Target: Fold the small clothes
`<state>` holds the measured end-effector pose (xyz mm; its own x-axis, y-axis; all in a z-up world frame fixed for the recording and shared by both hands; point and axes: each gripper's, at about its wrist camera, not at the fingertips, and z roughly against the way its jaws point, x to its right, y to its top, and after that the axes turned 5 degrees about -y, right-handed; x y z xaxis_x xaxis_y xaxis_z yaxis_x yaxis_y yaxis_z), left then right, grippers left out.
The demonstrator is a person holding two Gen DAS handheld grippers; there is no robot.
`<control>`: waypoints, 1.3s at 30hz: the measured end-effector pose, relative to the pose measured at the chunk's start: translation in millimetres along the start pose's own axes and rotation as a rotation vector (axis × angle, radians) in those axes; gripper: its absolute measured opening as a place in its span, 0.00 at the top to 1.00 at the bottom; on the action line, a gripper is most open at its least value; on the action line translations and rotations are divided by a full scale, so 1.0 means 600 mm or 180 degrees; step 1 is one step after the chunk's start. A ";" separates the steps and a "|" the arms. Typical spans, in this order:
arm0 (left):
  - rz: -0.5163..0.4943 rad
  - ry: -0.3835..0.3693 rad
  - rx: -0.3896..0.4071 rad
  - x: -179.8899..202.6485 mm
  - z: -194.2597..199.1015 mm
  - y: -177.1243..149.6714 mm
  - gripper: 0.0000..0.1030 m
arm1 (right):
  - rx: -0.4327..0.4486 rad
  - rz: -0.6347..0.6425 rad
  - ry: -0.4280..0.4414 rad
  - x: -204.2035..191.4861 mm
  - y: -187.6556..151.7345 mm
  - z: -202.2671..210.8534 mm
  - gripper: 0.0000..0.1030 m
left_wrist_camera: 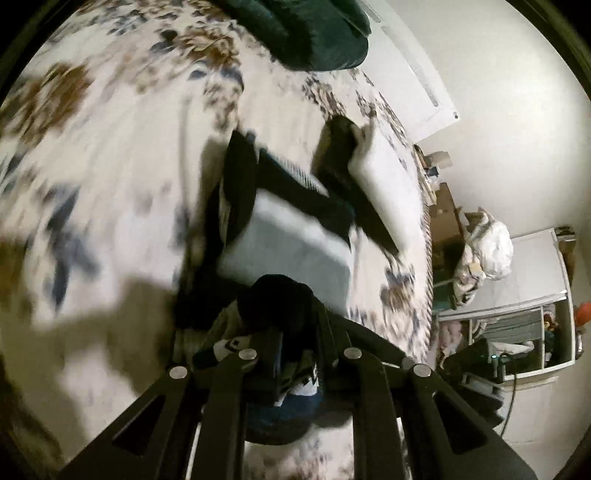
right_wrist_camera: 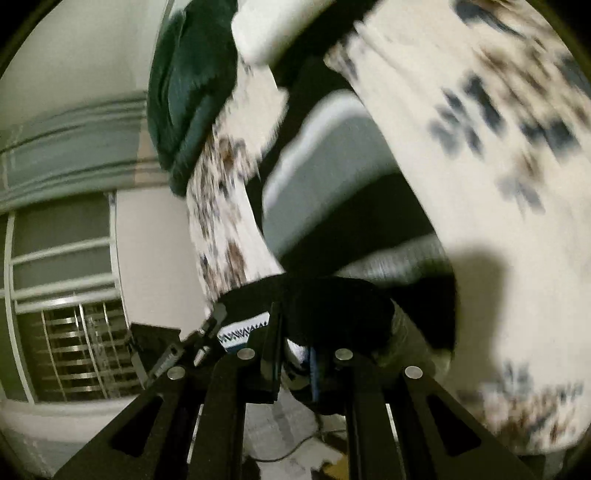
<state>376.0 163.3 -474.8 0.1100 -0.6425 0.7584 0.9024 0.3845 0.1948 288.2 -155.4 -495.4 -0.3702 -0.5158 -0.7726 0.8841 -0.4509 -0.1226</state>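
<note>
A wide bed covered by a cream bedspread printed with brown and blue-grey flowers fills most of both wrist views, smeared by motion blur. At its far end lies a dark green plush cushion, seen again at the upper left of the right wrist view. Beyond the bed's edge stand a white wall with a long white panel and an open white cabinet with clutter beside it; the right wrist view shows a window with metal bars. Lifted above the bedspread hangs the small garment, a black and pale grey-white piece of cloth, stretched between the two tools, its grey panel and black bands also spread across the right wrist view. The left gripper is clenched on a bunched black edge of that garment, cloth with a patterned white strip packed between its black fingers. The right gripper is likewise clamped on the garment's other edge, a zigzag-patterned white band showing just beside its fingers.
</note>
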 end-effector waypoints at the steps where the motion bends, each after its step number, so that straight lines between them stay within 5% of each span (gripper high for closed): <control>1: 0.0019 -0.0017 -0.0015 -0.006 -0.015 0.021 0.88 | 0.0067 -0.0040 -0.0016 -0.011 0.038 -0.010 0.89; 6: 0.0436 -0.0146 -0.0080 -0.064 -0.099 0.120 0.76 | 0.0174 -0.0249 -0.0099 -0.035 0.196 -0.071 0.84; 9: 0.0728 -0.0404 0.0078 -0.092 -0.081 0.142 0.49 | 0.0189 -0.0353 -0.0079 -0.027 0.239 -0.088 0.77; 10: 0.0792 -0.0479 0.0180 -0.097 -0.068 0.149 0.47 | 0.0207 -0.0351 -0.0068 -0.025 0.242 -0.087 0.66; 11: 0.0821 -0.0503 0.0246 -0.101 -0.055 0.150 0.47 | 0.0232 -0.0318 -0.0070 -0.026 0.248 -0.083 0.54; 13: 0.0746 -0.0397 0.0304 -0.099 -0.034 0.151 0.47 | 0.0297 -0.0245 -0.0091 -0.024 0.244 -0.070 0.47; 17: 0.0175 0.0076 0.0166 -0.068 -0.022 0.136 0.47 | 0.0332 -0.0047 -0.0292 -0.011 0.215 -0.034 0.47; 21: -0.0252 0.0413 -0.0249 -0.044 -0.042 0.086 0.47 | 0.0123 0.0203 -0.0700 -0.007 0.172 -0.027 0.47; 25: -0.0265 0.0385 -0.0519 -0.035 -0.084 0.065 0.47 | -0.0211 0.0270 -0.0742 -0.010 0.148 -0.073 0.47; 31: -0.0206 0.0192 -0.0201 0.001 -0.127 0.167 0.47 | 0.0011 0.0272 -0.0645 -0.054 0.221 -0.134 0.46; 33: -0.0160 0.0191 -0.0040 0.006 -0.120 0.210 0.47 | 0.0130 0.0286 -0.0426 -0.078 0.255 -0.131 0.46; 39: -0.0245 0.0431 0.0073 -0.005 -0.083 0.216 0.47 | 0.0312 0.0566 -0.0681 -0.112 0.284 -0.084 0.45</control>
<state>513.2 182.0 -482.5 0.0974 -0.7536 0.6500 0.9007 0.3447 0.2646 478.4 -160.8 -495.7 -0.2729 -0.7301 -0.6265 0.9125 -0.4027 0.0718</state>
